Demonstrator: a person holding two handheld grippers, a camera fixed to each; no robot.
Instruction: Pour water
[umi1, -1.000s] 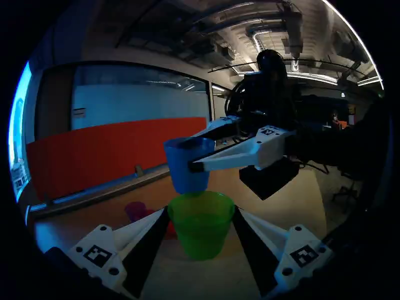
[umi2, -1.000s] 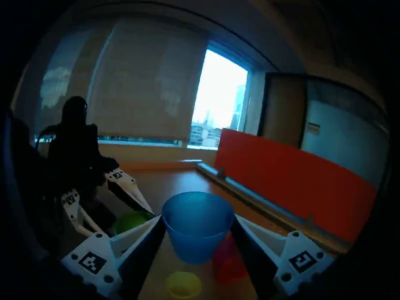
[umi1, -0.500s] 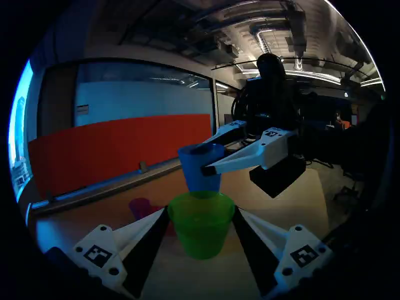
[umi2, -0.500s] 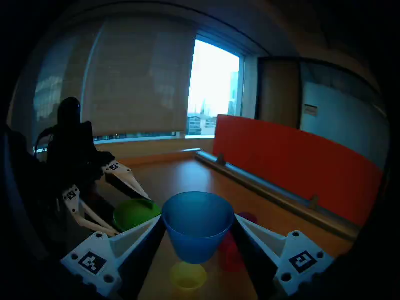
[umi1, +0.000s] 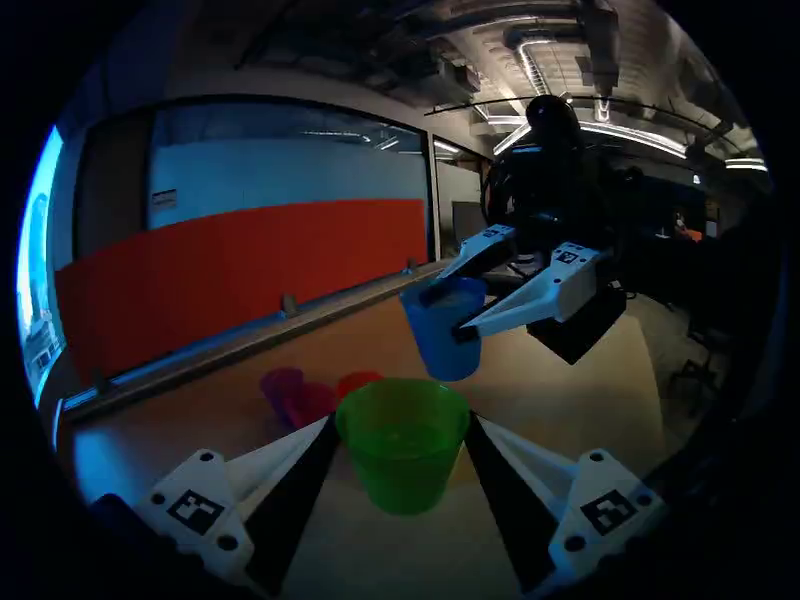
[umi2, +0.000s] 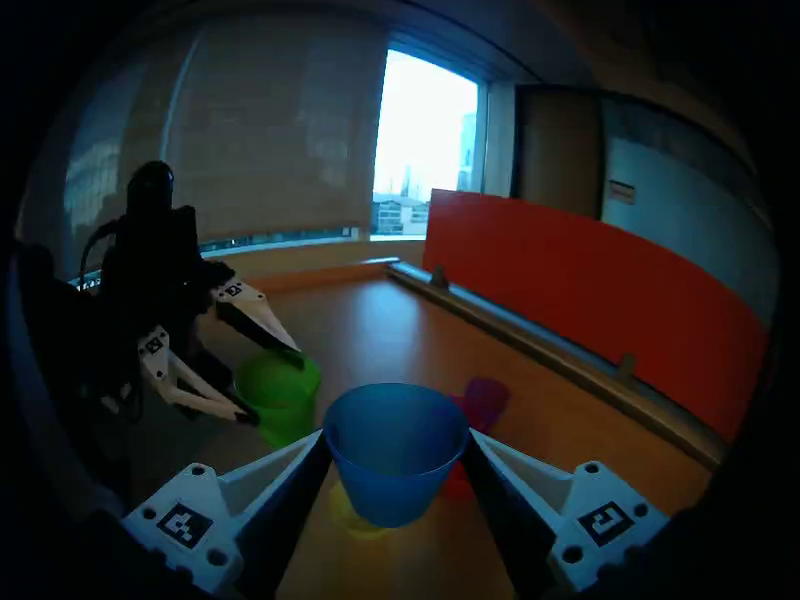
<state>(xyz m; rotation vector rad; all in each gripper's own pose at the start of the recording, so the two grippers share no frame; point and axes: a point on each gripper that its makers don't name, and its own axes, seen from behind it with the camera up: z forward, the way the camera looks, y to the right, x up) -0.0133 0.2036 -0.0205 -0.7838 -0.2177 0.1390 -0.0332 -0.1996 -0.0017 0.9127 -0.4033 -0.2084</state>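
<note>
A green cup stands upright between the fingers of my left gripper, which is shut on it. A blue cup is held the same way by my right gripper, shut on it and upright. In the left gripper view the blue cup hangs beyond and to the right of the green one, apart from it, held by the right gripper over the wooden table. In the right gripper view the green cup sits in the left gripper at left. Water cannot be made out in either cup.
A purple cup and a red cup stand on the table behind the green one. A yellow cup sits under the blue cup. An orange partition with a rail runs along the table's far edge. A dark-clad person holds the grippers.
The blue cup moved right and away from above the green cup, coming back upright and lower. The green cup stayed in my left gripper.
</note>
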